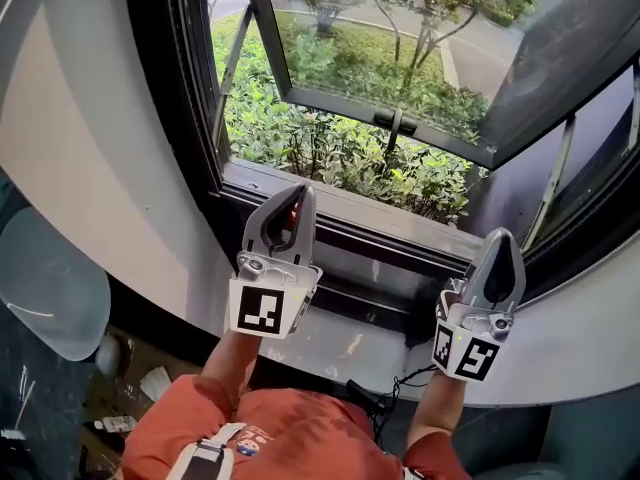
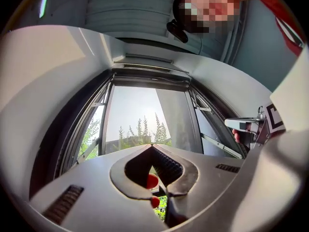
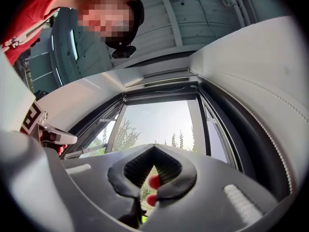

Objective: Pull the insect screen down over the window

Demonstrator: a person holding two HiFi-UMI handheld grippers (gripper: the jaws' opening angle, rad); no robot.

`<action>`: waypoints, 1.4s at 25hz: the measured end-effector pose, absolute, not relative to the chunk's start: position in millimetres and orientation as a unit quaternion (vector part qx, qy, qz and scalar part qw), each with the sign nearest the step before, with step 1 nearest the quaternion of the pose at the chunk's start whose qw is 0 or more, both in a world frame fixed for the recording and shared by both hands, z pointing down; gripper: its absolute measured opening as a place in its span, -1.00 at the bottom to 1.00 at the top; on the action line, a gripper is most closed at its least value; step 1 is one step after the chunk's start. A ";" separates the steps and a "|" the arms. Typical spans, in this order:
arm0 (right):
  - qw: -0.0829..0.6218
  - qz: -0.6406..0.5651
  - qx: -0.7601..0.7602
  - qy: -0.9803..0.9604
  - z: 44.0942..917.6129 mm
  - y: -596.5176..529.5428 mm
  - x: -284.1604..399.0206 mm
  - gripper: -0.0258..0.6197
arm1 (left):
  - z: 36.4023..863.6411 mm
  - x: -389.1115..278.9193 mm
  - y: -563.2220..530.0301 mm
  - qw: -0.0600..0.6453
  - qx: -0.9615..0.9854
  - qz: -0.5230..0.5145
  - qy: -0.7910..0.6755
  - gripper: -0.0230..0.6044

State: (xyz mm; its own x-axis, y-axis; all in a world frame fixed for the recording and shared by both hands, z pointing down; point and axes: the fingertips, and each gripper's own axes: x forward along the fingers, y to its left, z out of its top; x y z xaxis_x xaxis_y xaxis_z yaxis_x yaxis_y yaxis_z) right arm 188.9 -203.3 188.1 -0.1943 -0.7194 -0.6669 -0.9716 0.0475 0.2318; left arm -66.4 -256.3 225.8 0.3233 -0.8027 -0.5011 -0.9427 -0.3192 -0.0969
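Note:
The window [image 1: 330, 98] stands open, its glass sash [image 1: 400, 118] swung outward over green shrubs. In both gripper views a pale bar runs along the top of the window frame [image 2: 149, 76] [image 3: 161, 83]; no screen hangs over the opening. My left gripper [image 1: 300, 193] is raised in front of the sill, pointing up at the opening, jaws shut on nothing [image 2: 152, 146]. My right gripper [image 1: 503, 238] is raised at the right end of the sill, also shut and empty [image 3: 154, 146]. Each gripper shows at the edge of the other's view.
The dark sill [image 1: 350, 213] and a pale ledge [image 1: 330, 343] lie below the grippers. White curved wall panels flank the opening [image 1: 90, 148]. A black cable [image 1: 400, 383] lies on the ledge. A grey rounded seat [image 1: 50, 288] sits at the far left.

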 end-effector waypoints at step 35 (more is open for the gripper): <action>0.187 0.535 -0.553 0.610 -74.9 -213.6 167.4 -0.89 | -38.5 -81.0 -280.2 0.404 -0.708 0.252 0.522 -0.91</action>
